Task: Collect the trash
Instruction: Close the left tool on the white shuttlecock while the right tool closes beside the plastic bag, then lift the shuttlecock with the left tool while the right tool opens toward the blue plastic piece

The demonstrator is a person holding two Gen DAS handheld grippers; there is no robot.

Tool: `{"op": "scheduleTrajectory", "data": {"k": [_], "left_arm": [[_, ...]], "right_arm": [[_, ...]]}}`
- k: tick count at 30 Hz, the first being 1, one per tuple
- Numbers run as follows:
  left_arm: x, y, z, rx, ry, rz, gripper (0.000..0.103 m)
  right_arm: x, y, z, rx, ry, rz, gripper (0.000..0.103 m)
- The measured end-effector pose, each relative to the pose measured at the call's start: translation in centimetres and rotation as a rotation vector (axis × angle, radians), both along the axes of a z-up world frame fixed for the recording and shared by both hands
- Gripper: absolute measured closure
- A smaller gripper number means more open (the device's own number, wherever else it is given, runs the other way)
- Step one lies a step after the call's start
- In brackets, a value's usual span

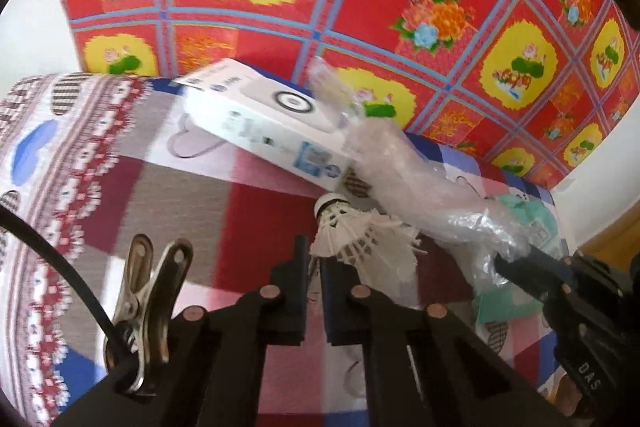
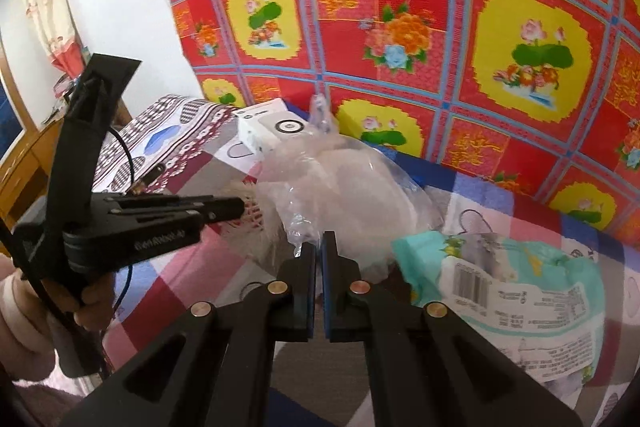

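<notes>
On the checked cloth [image 1: 168, 195] with hearts lies a white shuttlecock [image 1: 360, 231]. It lies on its side. Its round tip with the black band points away from the camera and a bit to the left in the left wrist view. Its feathers fan out toward the camera and to the right. So its long way runs from far left to near right.

The left gripper [image 1: 314, 251] is squeezed nearly shut. A bit of the feather edge sits right in the thin slit at its tips, so it looks like it is pinching the shuttlecock. In the right wrist view the tip of this gripper [image 2: 236, 207] touches the feathers too. A hand [image 2: 24, 307] holds its handle.

Just past the shuttlecock lies a long white box [image 1: 260, 115]. Its long way runs from far left to near right, and the box is tilted.

The right gripper [image 2: 318, 247] is clenched tight. It nips the crinkly edge of a clear plastic bag [image 2: 352, 183]. The bag stretches from its tips up to the box, and it touches the shuttlecock's feathers.

Beside the bag, on the right, lies a crumpled teal wrapper [image 2: 500, 287] with a barcode on it.

Behind it all hangs a red cloth [image 2: 400, 7] with yellow patches and flowers.
</notes>
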State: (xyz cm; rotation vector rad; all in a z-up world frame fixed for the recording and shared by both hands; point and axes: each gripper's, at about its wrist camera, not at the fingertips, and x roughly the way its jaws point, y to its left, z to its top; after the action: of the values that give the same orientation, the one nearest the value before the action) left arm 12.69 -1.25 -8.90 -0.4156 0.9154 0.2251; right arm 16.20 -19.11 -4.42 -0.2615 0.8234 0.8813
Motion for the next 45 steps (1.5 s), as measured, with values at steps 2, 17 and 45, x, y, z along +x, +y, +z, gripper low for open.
{"op": "scheduleTrajectory", "data": {"k": [2,17,45], "left_arm": [[-1.2,1.1,0.4,0.005,0.002,0.013,0.098],[-9.0,8.2,1.5,0.033,0.039,0.026,0.098],[-9.2,8.1,3.1,0.038,0.099,-0.129,0.051]], "right_arm": [[-0.5,0.3,0.1,0.002,0.003,-0.008,0.099],[-7.4,3.8,-0.5,-0.033,0.07,-0.001,0.1],[-9.7,4.3,0.3,-0.071,0.109,-0.06,0.071]]}}
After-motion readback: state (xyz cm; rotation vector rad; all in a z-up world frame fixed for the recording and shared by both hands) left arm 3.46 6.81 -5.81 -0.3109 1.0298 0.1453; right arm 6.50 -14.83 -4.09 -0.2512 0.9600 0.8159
